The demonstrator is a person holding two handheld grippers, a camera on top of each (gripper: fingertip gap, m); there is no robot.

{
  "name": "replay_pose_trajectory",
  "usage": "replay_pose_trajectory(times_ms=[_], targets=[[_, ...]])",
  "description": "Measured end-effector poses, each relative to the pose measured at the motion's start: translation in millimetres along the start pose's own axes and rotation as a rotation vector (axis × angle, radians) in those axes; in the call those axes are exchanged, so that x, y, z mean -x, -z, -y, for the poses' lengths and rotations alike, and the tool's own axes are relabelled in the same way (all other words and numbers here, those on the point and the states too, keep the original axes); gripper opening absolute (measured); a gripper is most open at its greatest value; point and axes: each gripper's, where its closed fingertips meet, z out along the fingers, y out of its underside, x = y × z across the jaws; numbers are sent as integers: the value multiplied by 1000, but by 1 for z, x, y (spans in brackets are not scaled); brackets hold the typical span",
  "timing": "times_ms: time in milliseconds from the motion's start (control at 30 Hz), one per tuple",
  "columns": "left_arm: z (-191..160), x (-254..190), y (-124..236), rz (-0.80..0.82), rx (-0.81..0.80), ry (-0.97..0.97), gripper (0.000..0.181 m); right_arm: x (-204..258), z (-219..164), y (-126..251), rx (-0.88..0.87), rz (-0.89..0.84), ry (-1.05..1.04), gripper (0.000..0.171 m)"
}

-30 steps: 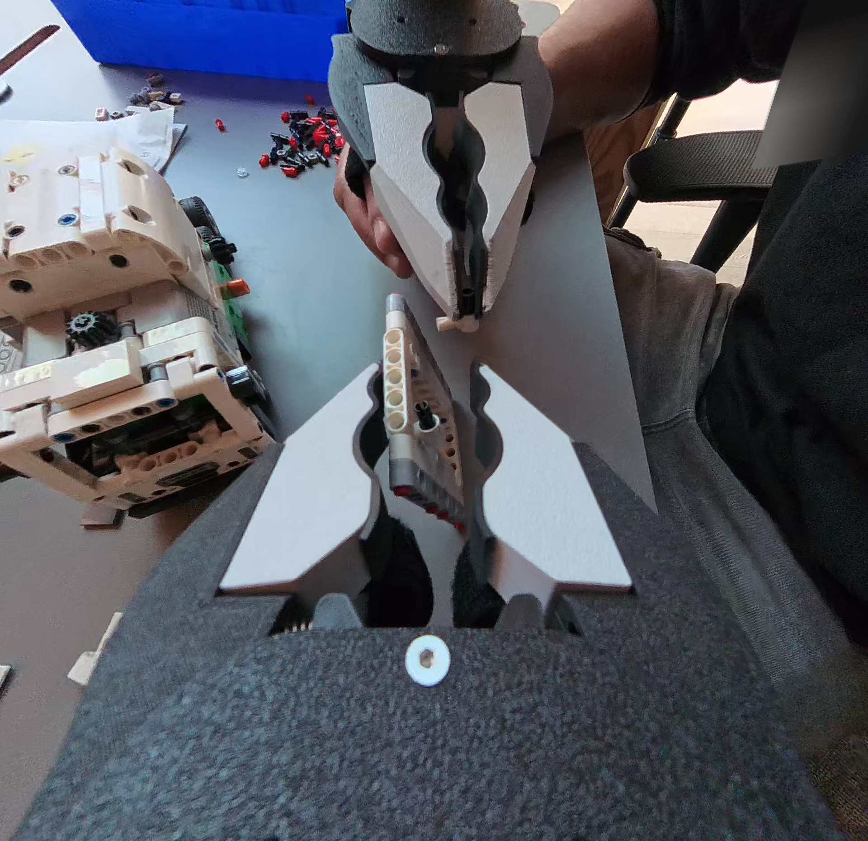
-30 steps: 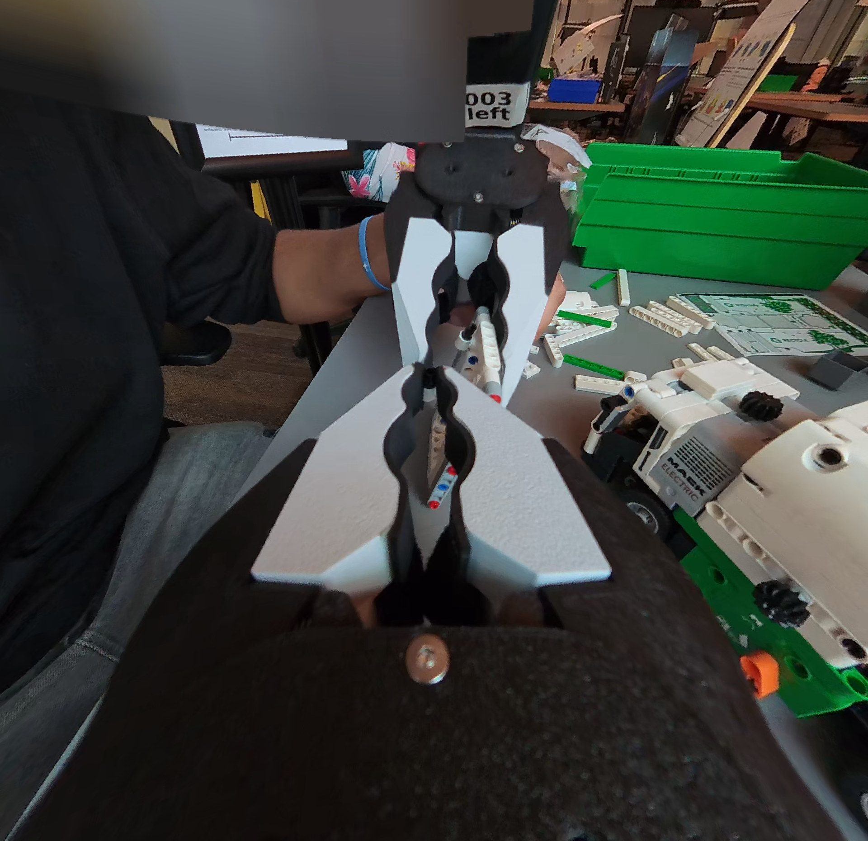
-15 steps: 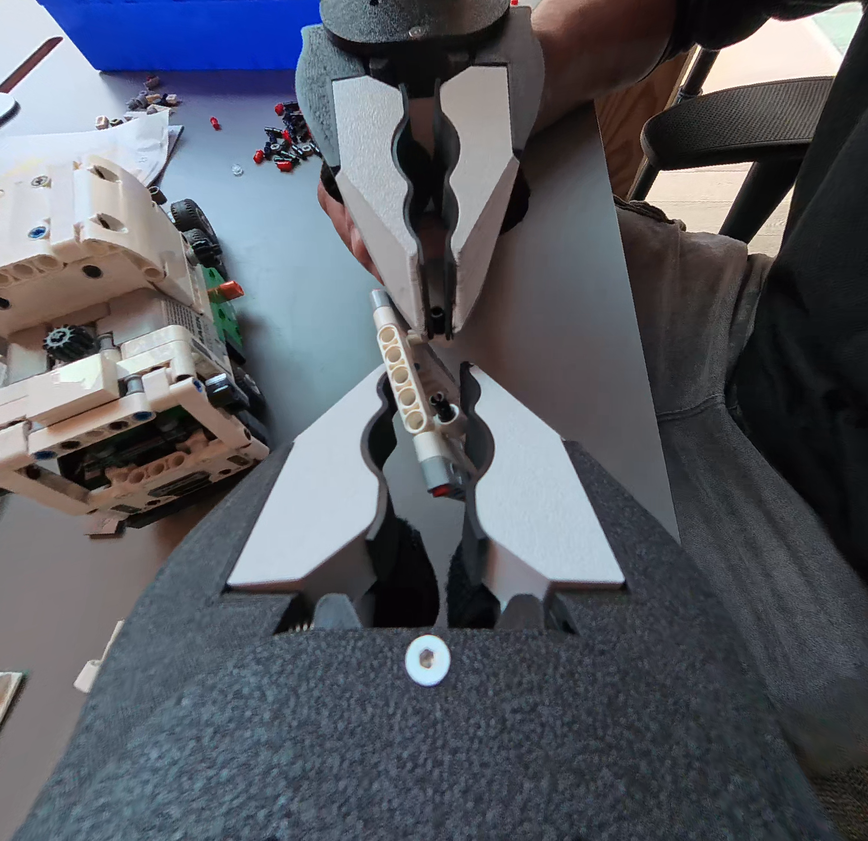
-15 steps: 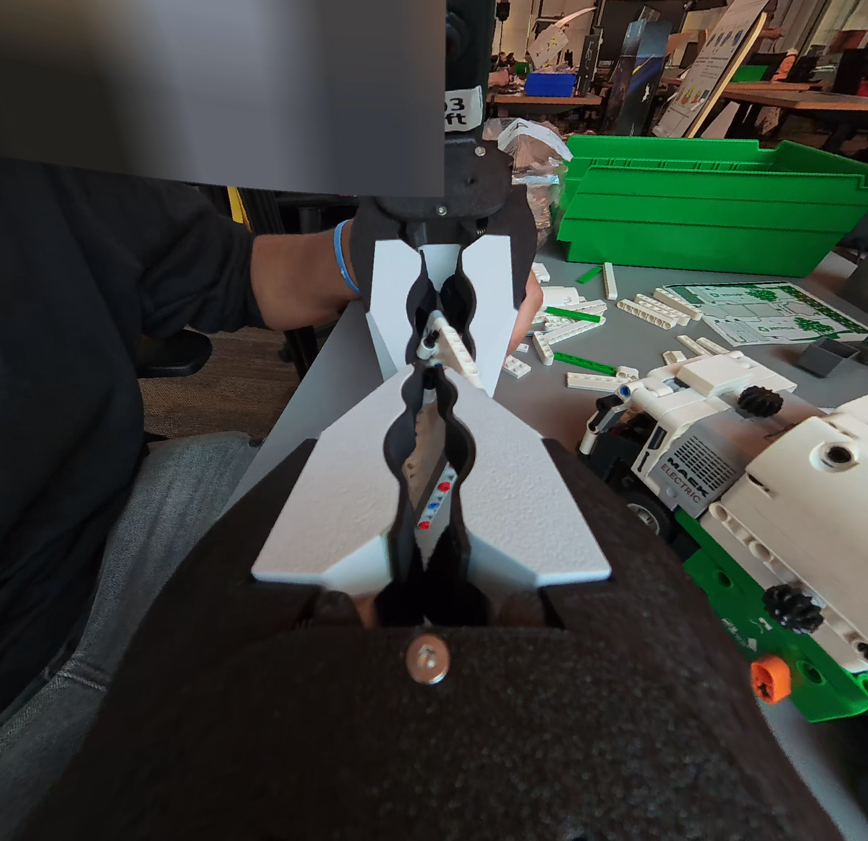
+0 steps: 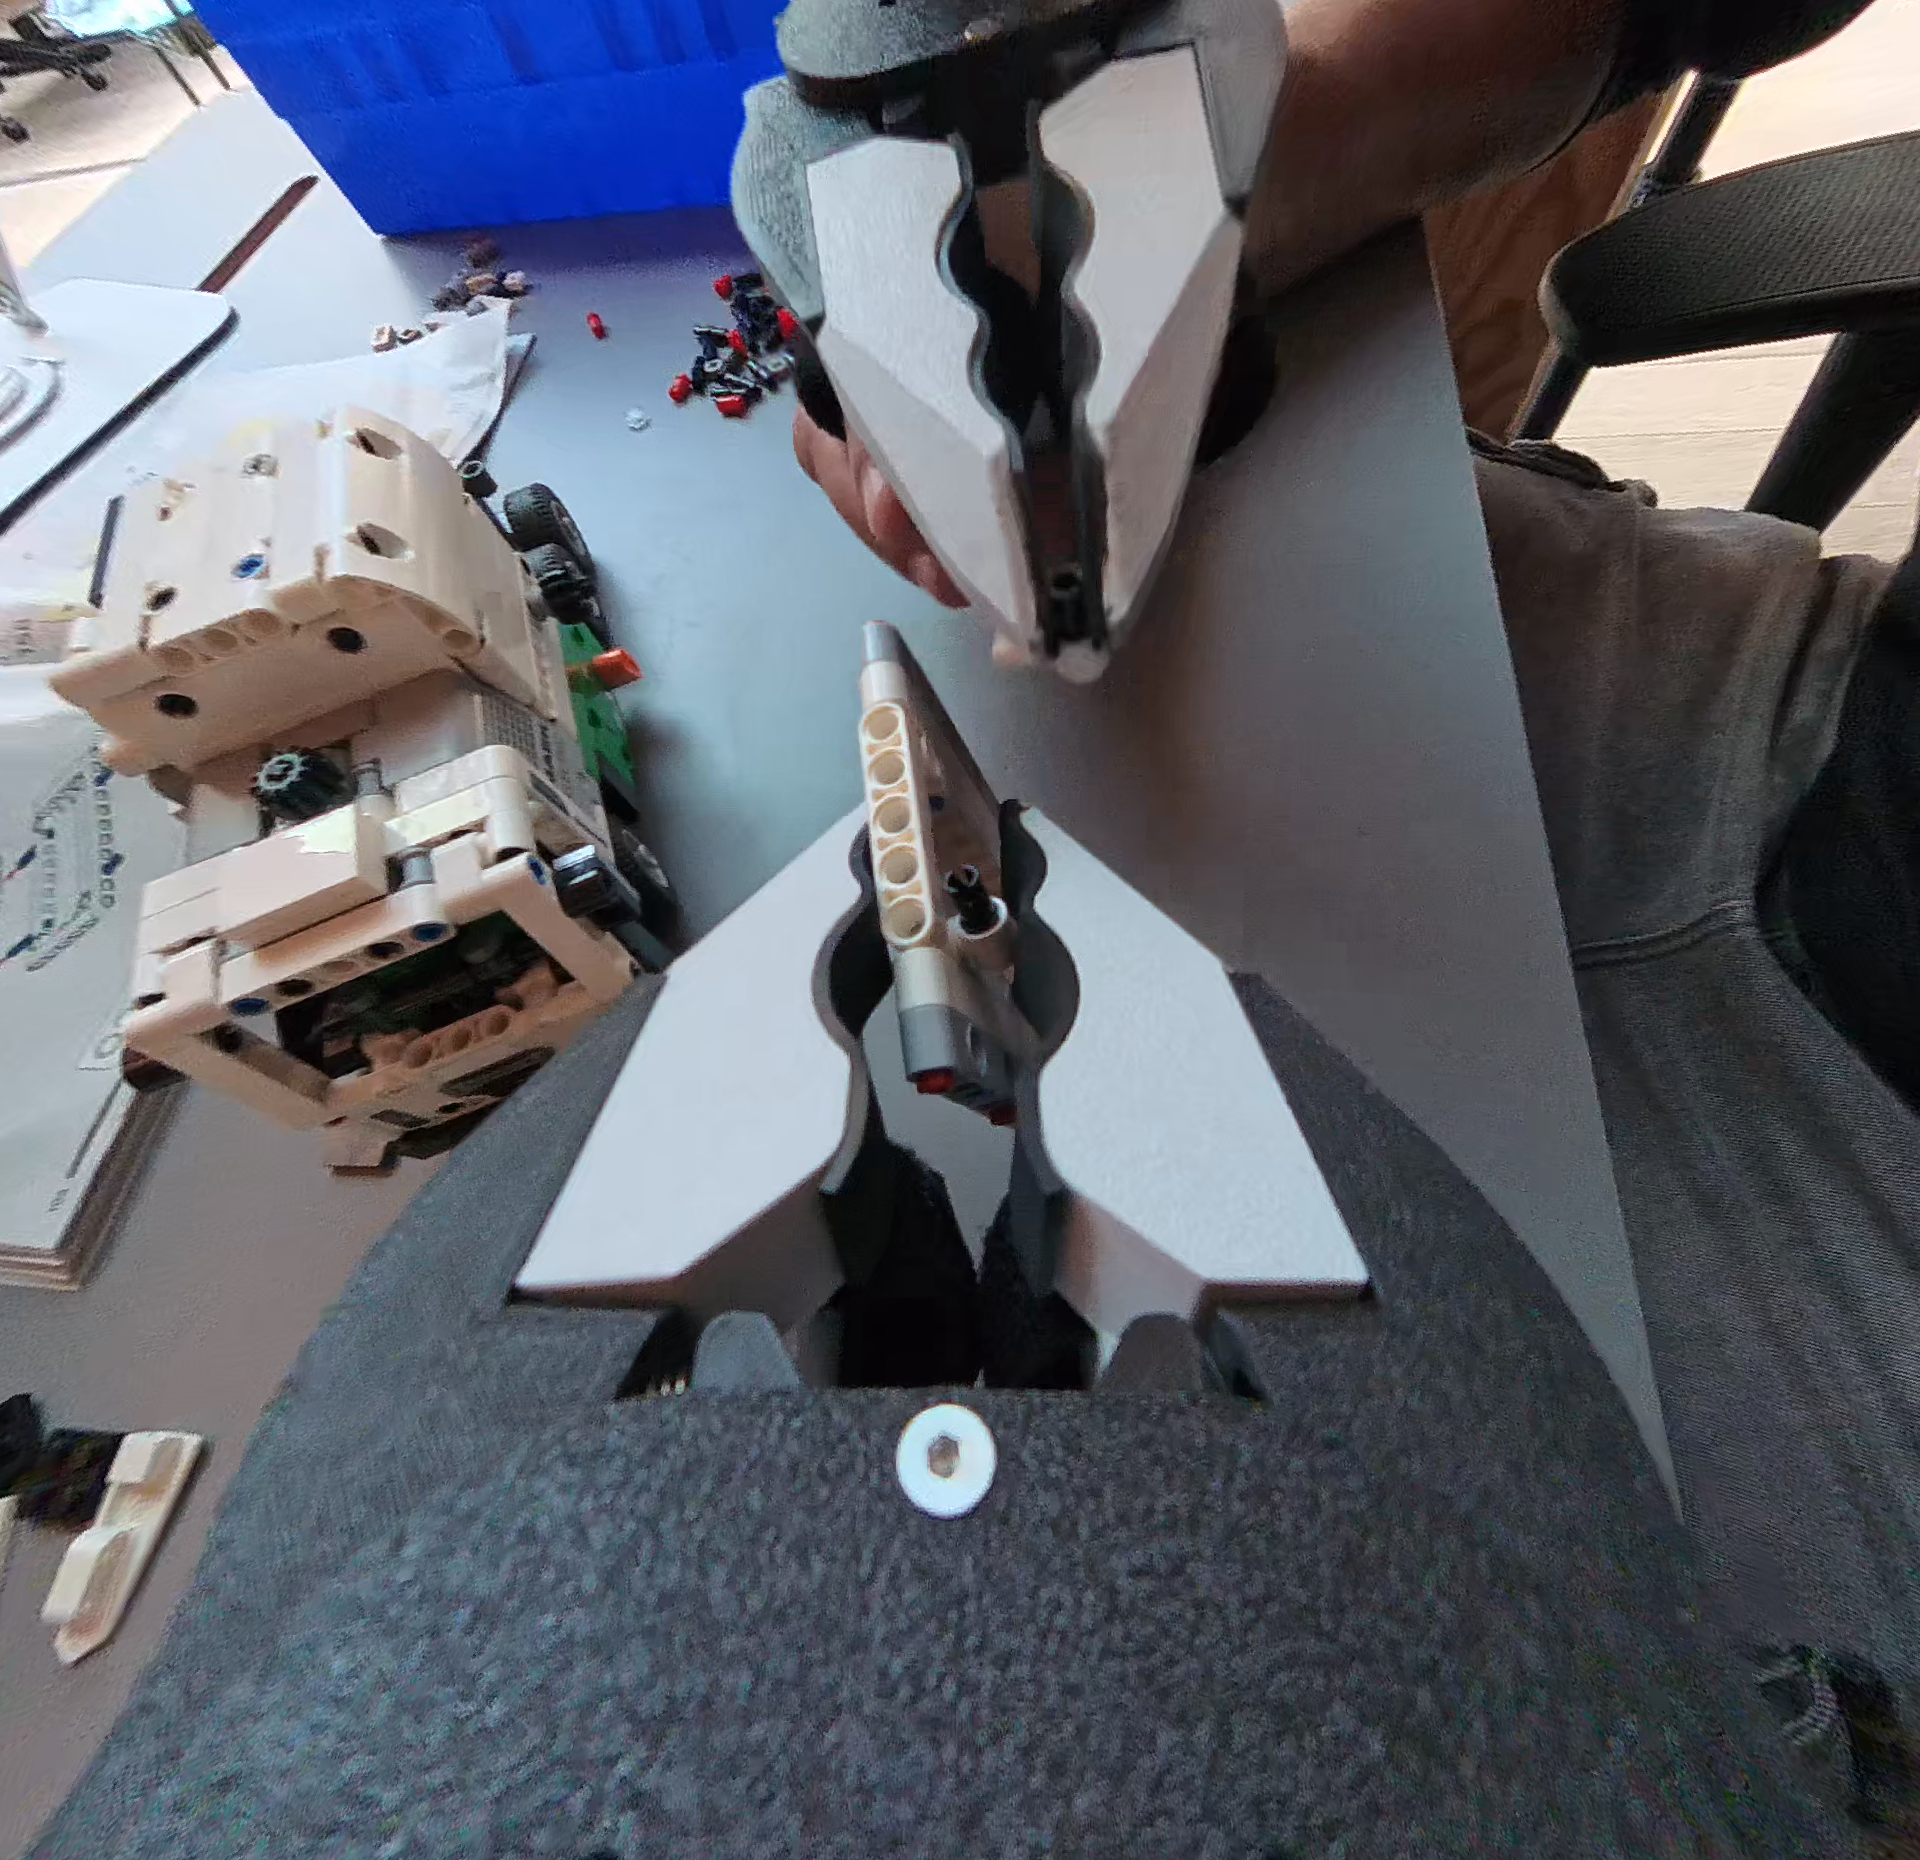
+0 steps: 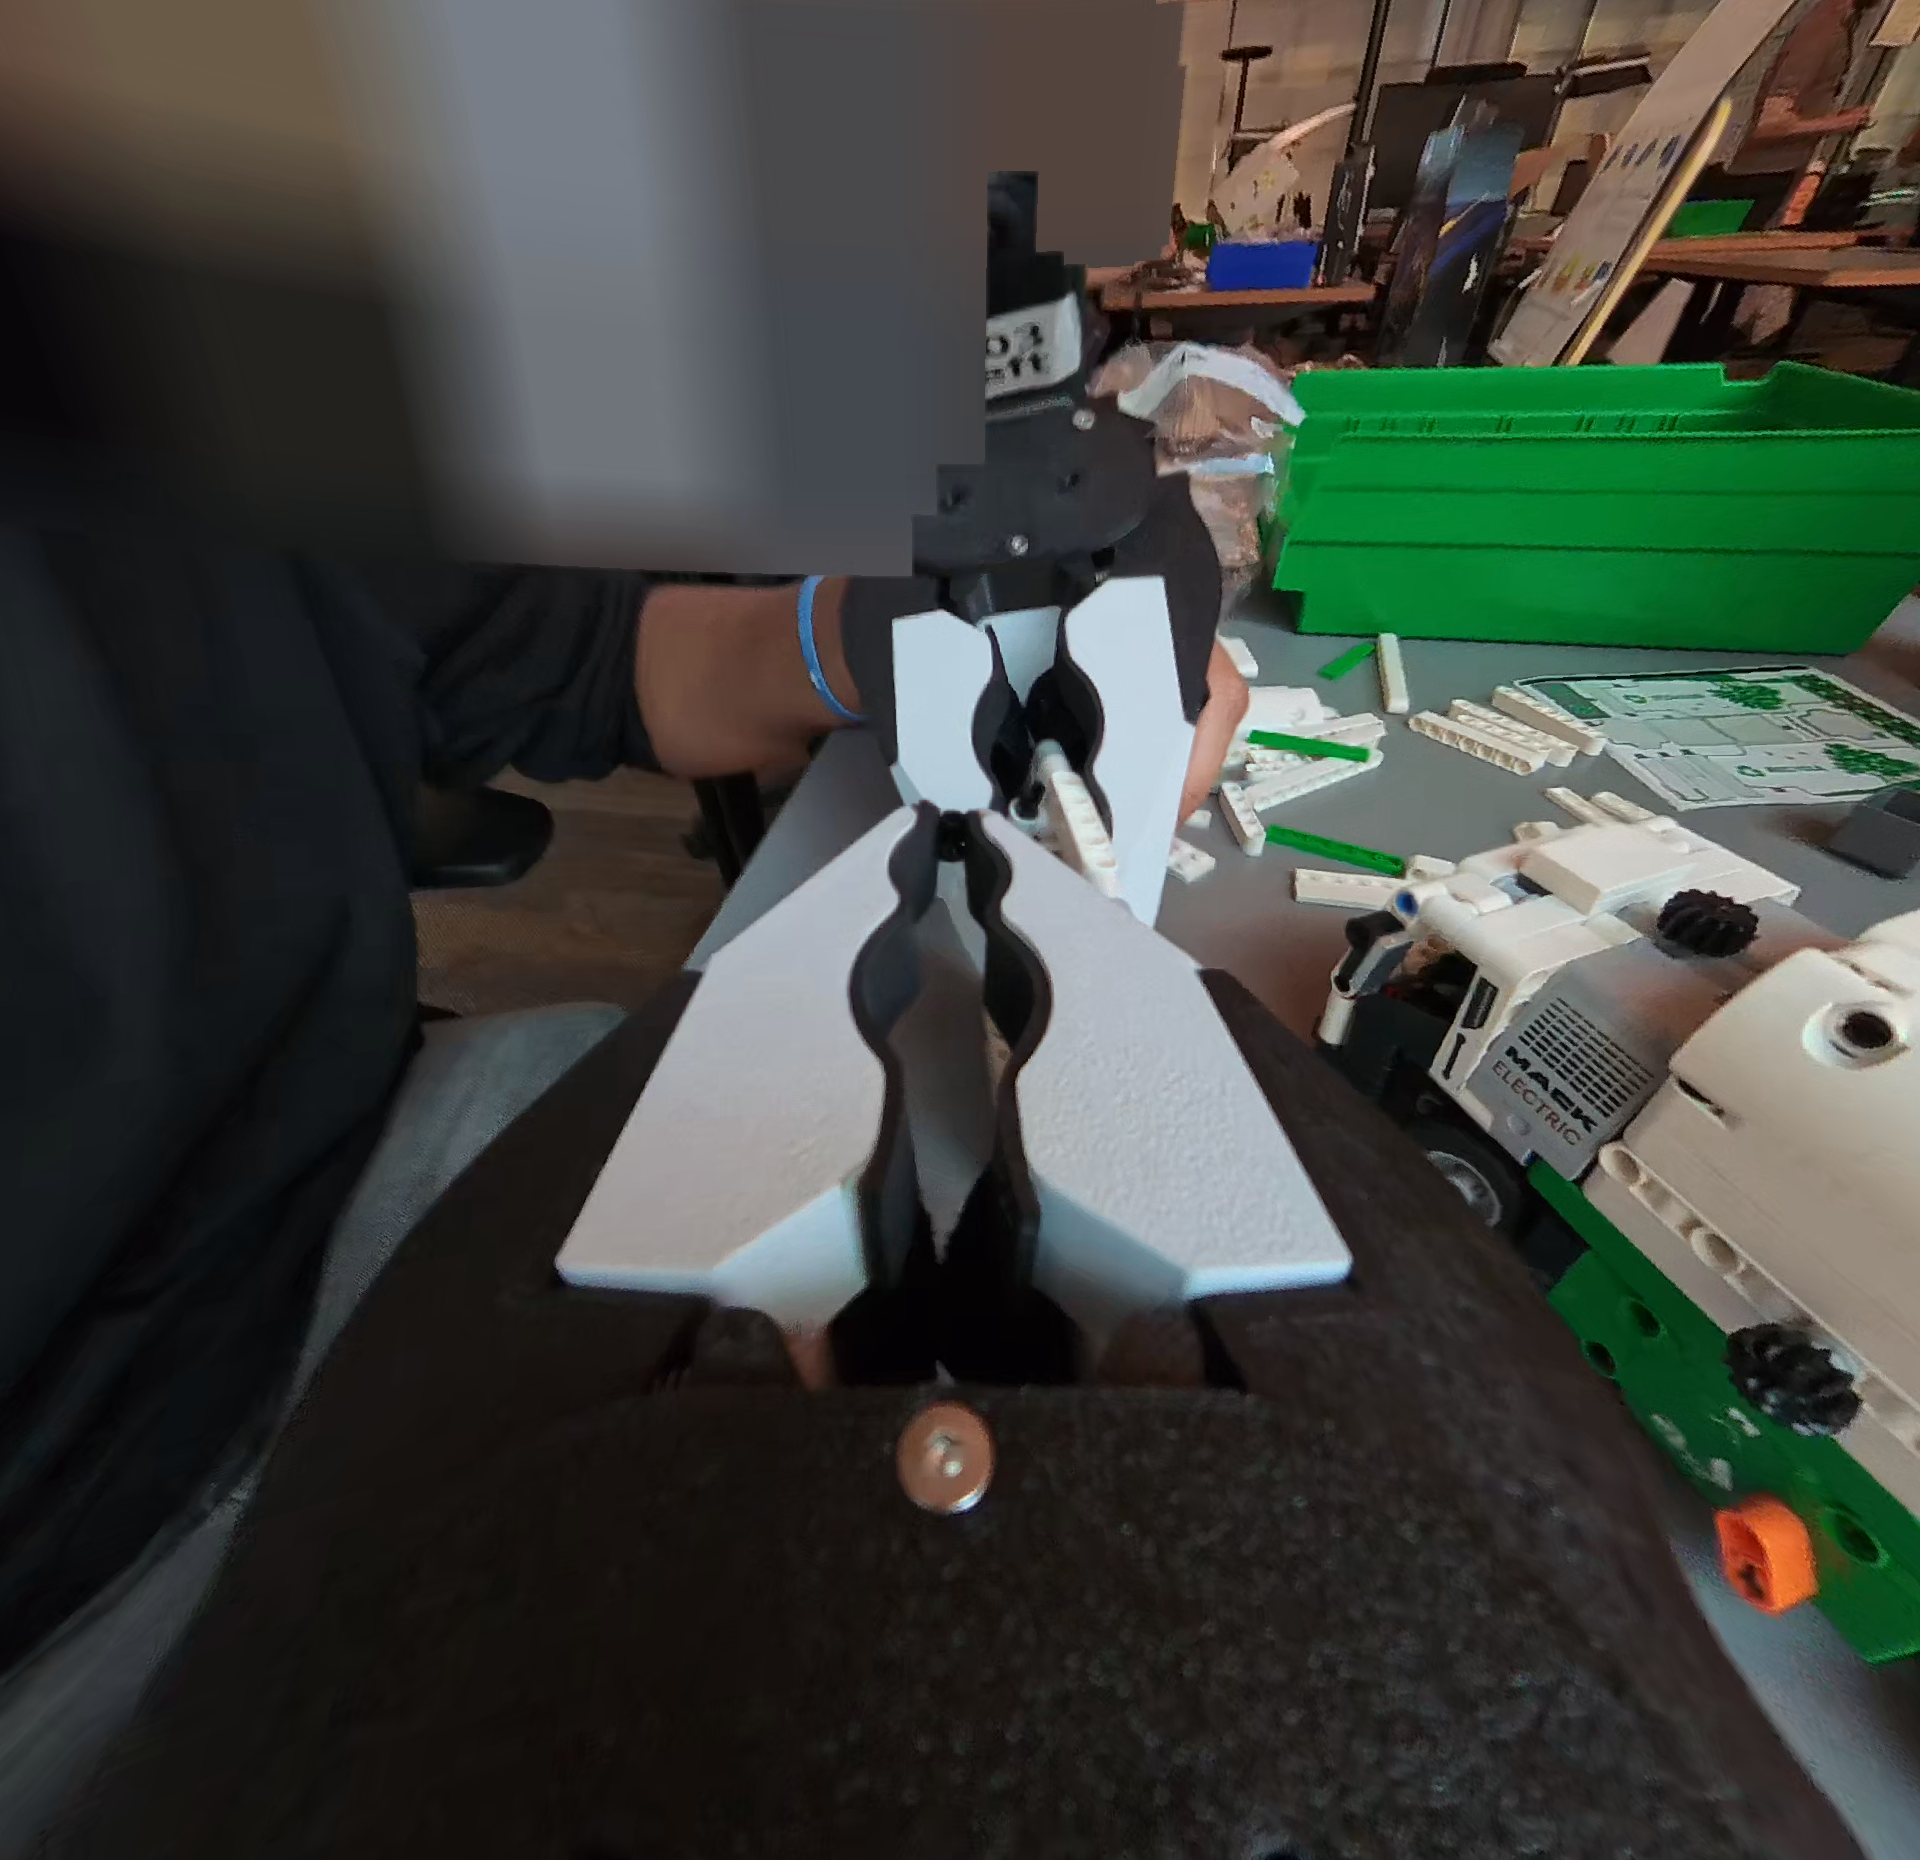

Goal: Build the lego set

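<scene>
Left wrist view: the white truck model [image 5: 343, 823] sits near the table's [image 5: 1299, 823] left edge. Your left claw [image 5: 940, 880] clamps the beam assembly [image 5: 925, 875]. Your right claw [image 5: 1060, 626], pinching a black pin [image 5: 1062, 589], has pulled back from it; insertion apparently remains undone.

left gripper [image 5: 940, 823]: white fingers, dark wavy pads, speckled black body
right gripper [image 6: 951, 823]: white fingers, black pads
beam assembly [image 5: 914, 854]: cream holed beam, grey ends, black pin, red studs
truck [image 6: 1621, 1062]: white cab and body, green base, black gears, orange pin
bin [image 6: 1600, 522]: bright green
crate [image 5: 488, 75]: blue
table [image 5: 1299, 771]: plain grey
small parts [image 5: 732, 356]: red and black
wristband [image 6: 814, 647]: blue
</scene>
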Motion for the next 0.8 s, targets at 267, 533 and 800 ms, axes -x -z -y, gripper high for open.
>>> replay_pose_trajectory(times_ms=[267,533,800], targets=[[3,0,-6,38,-9,-32,15,-24,25,25,-183,80,-366,3],[6,0,-5,41,-23,-43,16,-29,19,27,-164,60,-360,3],[9,2,-2,29,-49,-7,21,-29,15,26,-148,60,-365,3]])
